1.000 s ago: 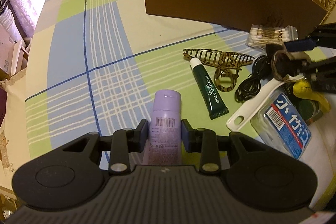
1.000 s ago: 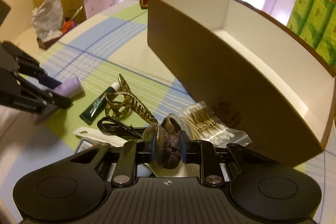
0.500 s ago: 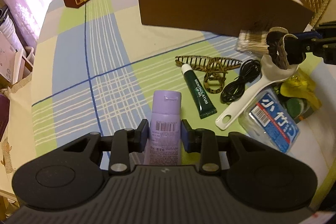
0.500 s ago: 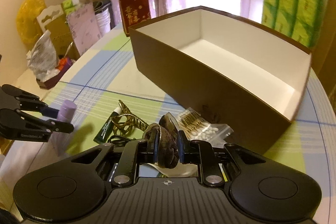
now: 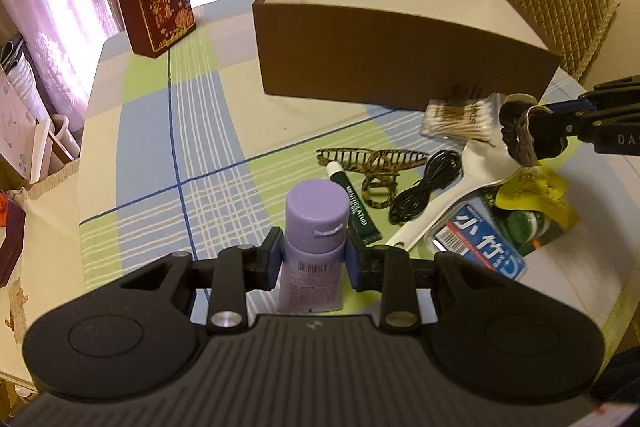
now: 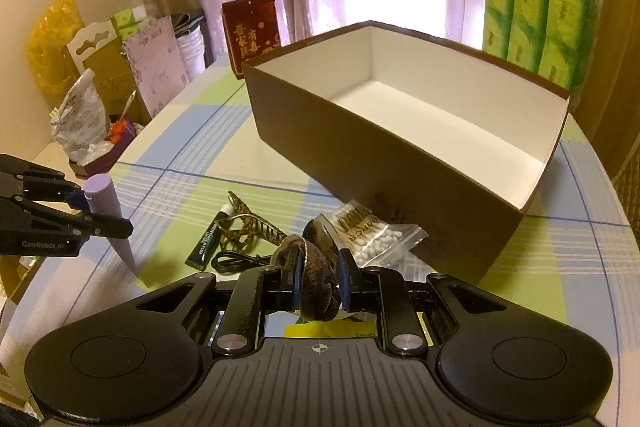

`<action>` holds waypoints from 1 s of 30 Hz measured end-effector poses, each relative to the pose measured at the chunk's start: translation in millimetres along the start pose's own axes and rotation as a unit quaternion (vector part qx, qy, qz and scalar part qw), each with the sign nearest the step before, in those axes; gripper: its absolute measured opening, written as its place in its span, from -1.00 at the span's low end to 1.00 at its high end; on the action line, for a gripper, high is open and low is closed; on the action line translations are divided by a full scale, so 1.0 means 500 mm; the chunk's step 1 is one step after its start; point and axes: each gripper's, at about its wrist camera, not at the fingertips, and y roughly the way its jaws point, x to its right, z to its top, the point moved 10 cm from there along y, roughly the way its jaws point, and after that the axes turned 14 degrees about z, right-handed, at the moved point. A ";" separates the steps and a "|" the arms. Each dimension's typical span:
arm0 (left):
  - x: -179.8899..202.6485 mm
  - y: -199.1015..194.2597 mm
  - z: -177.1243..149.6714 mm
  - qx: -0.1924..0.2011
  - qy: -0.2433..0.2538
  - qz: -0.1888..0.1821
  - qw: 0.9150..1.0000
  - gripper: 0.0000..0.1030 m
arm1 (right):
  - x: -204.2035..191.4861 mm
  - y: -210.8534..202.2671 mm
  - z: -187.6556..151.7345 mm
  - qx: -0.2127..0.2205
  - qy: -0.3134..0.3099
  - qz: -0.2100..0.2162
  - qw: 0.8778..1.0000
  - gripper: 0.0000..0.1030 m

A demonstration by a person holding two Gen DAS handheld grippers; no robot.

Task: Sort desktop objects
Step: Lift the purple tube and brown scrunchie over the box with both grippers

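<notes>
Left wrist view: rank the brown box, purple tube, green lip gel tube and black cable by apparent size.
1. brown box, clearly largest.
2. purple tube, clamped in the left gripper; its nearness to the camera inflates it.
3-4. green lip gel tube and coiled black cable look about alike; unranked.

My two wrist views look down at the tablecloth (image 5: 208,131) from near, sharing the brown box (image 6: 360,163).
</notes>
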 end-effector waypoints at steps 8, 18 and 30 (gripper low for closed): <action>0.001 -0.036 0.022 0.015 -0.005 0.004 1.000 -0.47 | -0.007 -0.021 0.019 0.010 -0.010 0.008 1.000 -0.71; 0.010 -0.073 0.083 0.045 -0.018 -0.004 0.999 -0.47 | 0.000 -0.062 0.075 0.040 -0.017 0.026 0.999 -0.71; 0.071 -0.104 0.240 0.115 -0.002 -0.036 0.993 -0.47 | 0.056 -0.117 0.186 0.088 -0.030 0.025 0.995 -0.71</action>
